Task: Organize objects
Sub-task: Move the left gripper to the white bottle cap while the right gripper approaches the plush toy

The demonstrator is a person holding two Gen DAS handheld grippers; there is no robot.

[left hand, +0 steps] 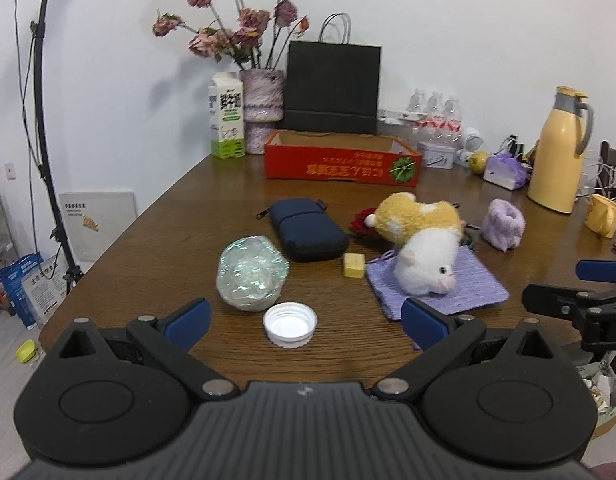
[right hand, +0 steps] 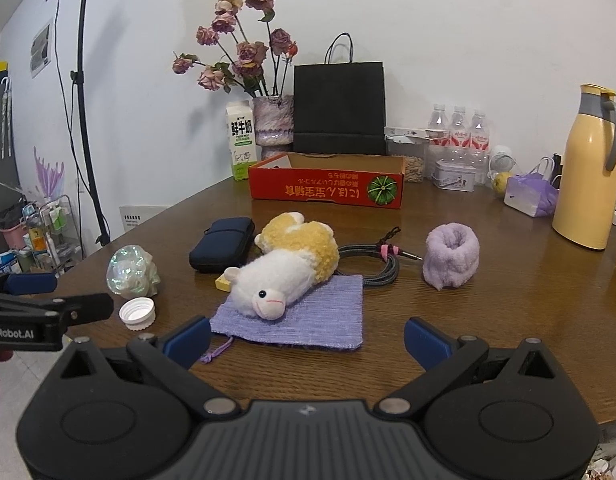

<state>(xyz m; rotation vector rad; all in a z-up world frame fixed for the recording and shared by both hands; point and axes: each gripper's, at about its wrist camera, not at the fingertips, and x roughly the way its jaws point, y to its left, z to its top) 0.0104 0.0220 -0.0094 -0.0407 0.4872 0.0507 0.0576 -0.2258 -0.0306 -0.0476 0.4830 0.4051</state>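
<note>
A white and yellow plush toy (left hand: 422,246) (right hand: 285,264) lies partly on a purple cloth pouch (left hand: 464,284) (right hand: 308,316). Near it sit a white bottle cap (left hand: 290,324) (right hand: 137,313), a shiny crumpled wrap ball (left hand: 249,274) (right hand: 131,270), a navy case (left hand: 305,229) (right hand: 221,243), a small yellow block (left hand: 354,265), a purple fuzzy cuff (left hand: 503,229) (right hand: 451,257) and a coiled cable (right hand: 372,258). An open red cardboard box (left hand: 342,162) (right hand: 328,182) stands behind them. My left gripper (left hand: 305,324) is open and empty just before the cap. My right gripper (right hand: 308,340) is open and empty at the pouch's near edge.
At the back of the brown table (left hand: 155,240) stand a milk carton (left hand: 227,116), a flower vase (left hand: 261,110), a black paper bag (left hand: 332,88), water bottles (right hand: 458,132), a tin (right hand: 454,176) and a yellow thermos (right hand: 588,168). A light stand (left hand: 47,140) stands left of the table.
</note>
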